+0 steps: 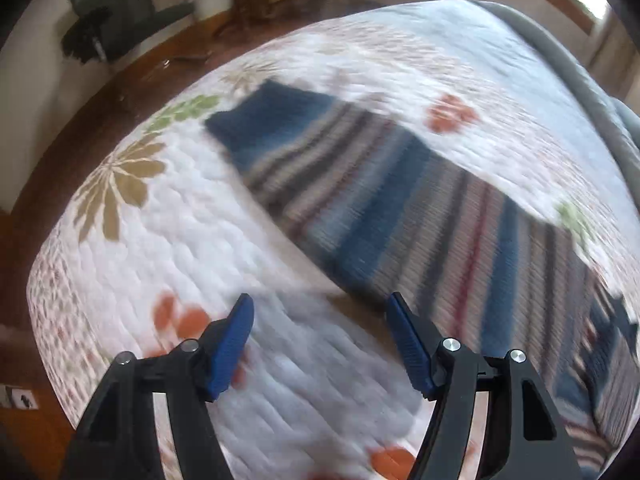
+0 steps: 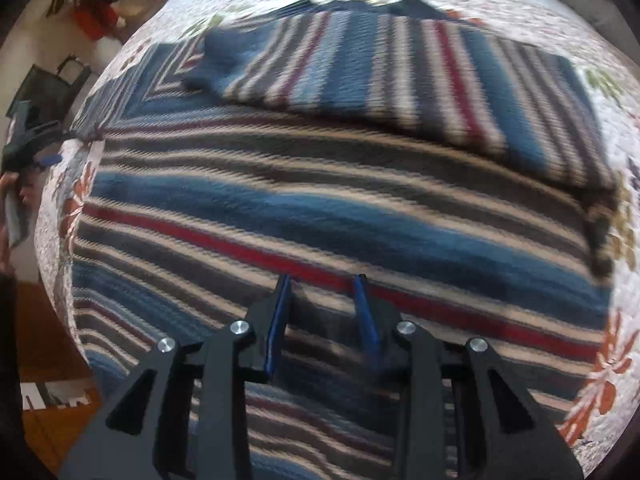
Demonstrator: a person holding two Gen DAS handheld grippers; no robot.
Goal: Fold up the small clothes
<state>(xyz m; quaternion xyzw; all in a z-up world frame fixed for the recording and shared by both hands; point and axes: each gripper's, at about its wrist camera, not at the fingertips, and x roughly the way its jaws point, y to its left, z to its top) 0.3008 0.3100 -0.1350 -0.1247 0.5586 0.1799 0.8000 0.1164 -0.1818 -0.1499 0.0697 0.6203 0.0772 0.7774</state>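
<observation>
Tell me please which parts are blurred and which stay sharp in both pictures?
Left wrist view: the striped sweater and the quilt are smeared, the left tongs sharp. Right wrist view: the sweater is streaked, the right tongs crisp. Fisheye bends both.

The sweater [image 2: 320,200] lies flat on the bed [image 1: 180,220], one sleeve [image 2: 400,76] folded across its far part. My right gripper [image 2: 324,292] hangs over its middle; my left gripper [image 1: 320,320] over bare quilt [image 1: 280,400] just beside its edge. A chair [image 1: 120,12] stands beyond the bed.
</observation>
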